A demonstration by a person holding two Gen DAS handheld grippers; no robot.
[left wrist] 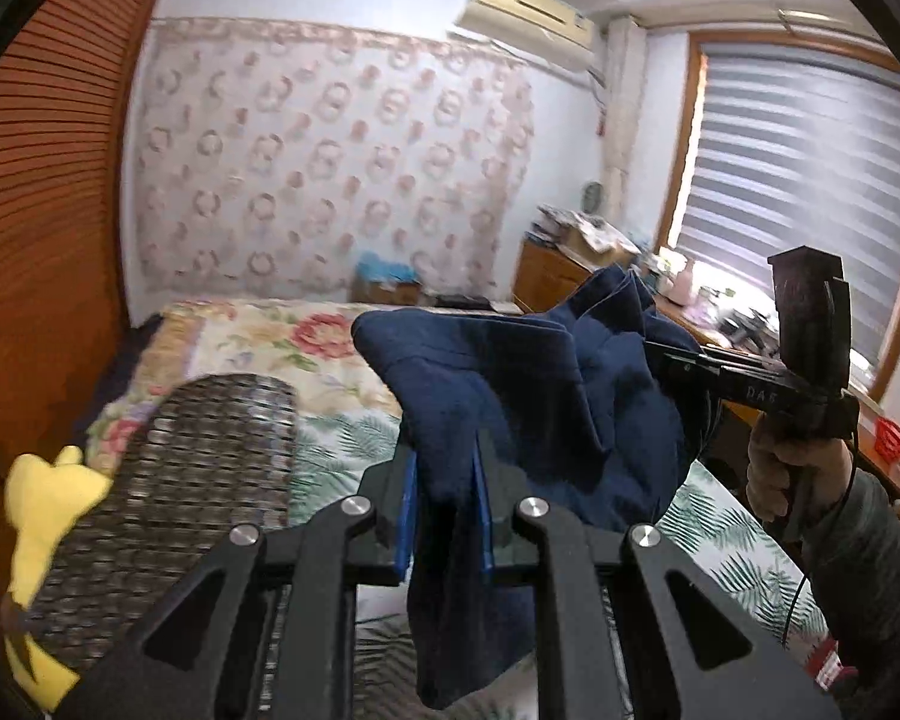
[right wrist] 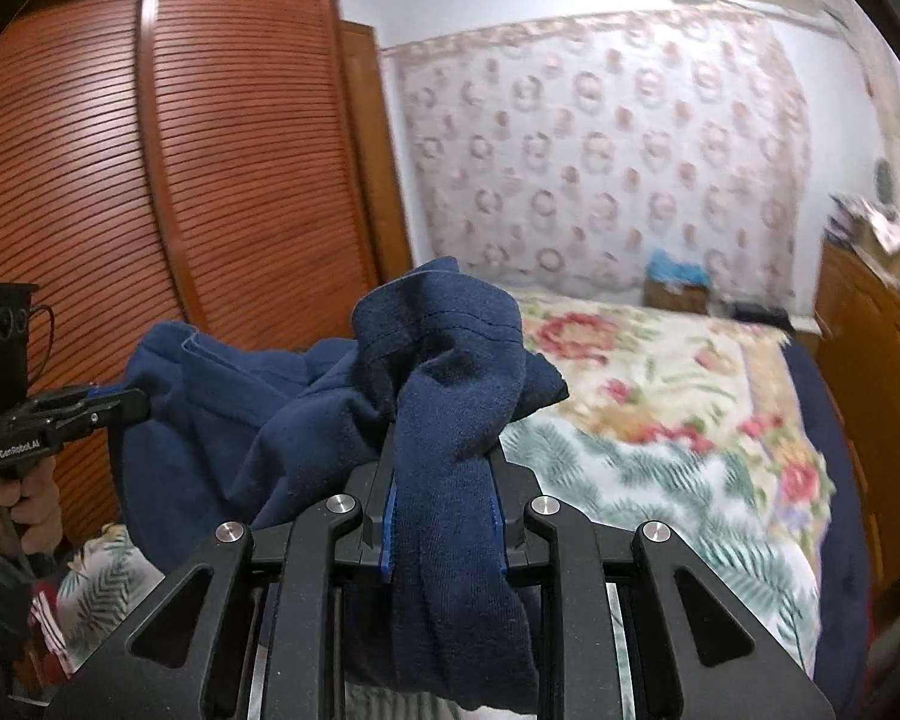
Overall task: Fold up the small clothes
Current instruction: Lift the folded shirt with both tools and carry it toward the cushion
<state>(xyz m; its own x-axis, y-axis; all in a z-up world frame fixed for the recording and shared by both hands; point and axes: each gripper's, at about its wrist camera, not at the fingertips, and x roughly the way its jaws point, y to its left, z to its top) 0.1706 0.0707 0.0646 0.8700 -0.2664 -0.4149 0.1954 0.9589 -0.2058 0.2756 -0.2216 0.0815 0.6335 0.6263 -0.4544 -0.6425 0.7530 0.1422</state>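
Note:
A small navy blue garment (left wrist: 510, 396) hangs in the air above the bed, stretched between both grippers. My left gripper (left wrist: 447, 486) is shut on one bunched edge of it, the cloth draping down between its blue pads. In the right wrist view my right gripper (right wrist: 441, 480) is shut on another thick fold of the navy garment (right wrist: 258, 420), which bulges up over the fingers. Each gripper shows in the other's view: the right gripper (left wrist: 660, 360) at the cloth's right end, the left gripper (right wrist: 129, 405) at its left end, each held by a hand.
A bed with a floral and leaf-print cover (right wrist: 660, 420) lies below. A dark woven basket (left wrist: 180, 480) with a yellow cloth (left wrist: 42, 516) stands at the left. A slatted wooden wardrobe (right wrist: 150, 180) is at the left, a cluttered wooden dresser (left wrist: 558, 276) and window blind at the right.

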